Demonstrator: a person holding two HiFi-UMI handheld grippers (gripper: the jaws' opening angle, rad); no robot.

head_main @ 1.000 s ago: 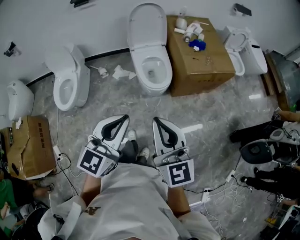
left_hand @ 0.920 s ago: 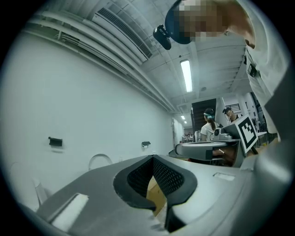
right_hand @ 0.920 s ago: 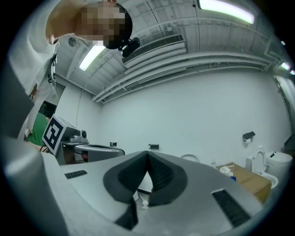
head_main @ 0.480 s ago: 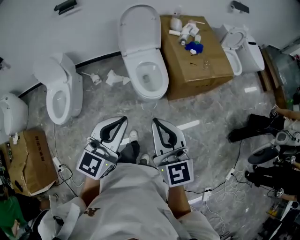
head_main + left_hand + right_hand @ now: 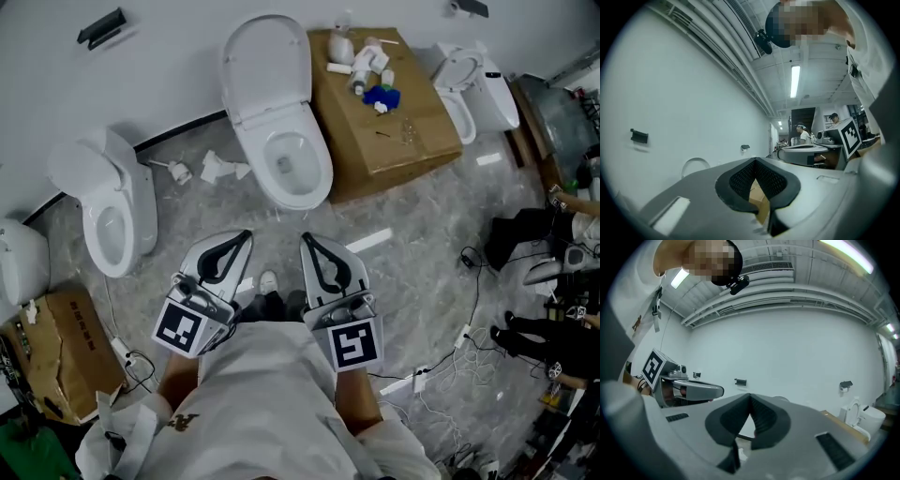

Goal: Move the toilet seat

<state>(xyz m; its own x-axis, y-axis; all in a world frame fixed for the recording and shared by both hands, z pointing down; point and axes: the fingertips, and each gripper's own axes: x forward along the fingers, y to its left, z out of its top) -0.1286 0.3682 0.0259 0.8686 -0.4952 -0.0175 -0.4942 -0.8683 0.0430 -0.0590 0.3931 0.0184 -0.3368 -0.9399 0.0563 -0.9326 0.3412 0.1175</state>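
A white toilet (image 5: 281, 141) stands against the wall in the middle of the head view, its lid (image 5: 267, 61) raised and the bowl open. My left gripper (image 5: 244, 236) and right gripper (image 5: 305, 238) are held side by side in front of my body, level, pointing at the toilet and well short of it. Both are shut with nothing between the jaws. In the left gripper view the left gripper (image 5: 755, 160) points at the wall, with the lid's arc (image 5: 695, 165) to its left. The right gripper (image 5: 750, 394) likewise faces the wall.
A cardboard box (image 5: 403, 141) with bottles on top stands right of the toilet. Other toilets sit at the left (image 5: 108, 211) and far right (image 5: 473, 89). Crumpled paper (image 5: 220, 169) lies on the floor. Cables (image 5: 459, 347) and seated people's legs (image 5: 525, 234) are at the right; another box (image 5: 56, 347) is at the lower left.
I have walked towards the middle toilet: it and the box have slid down and left in the head view. Both grippers keep the same shut pose before my body.
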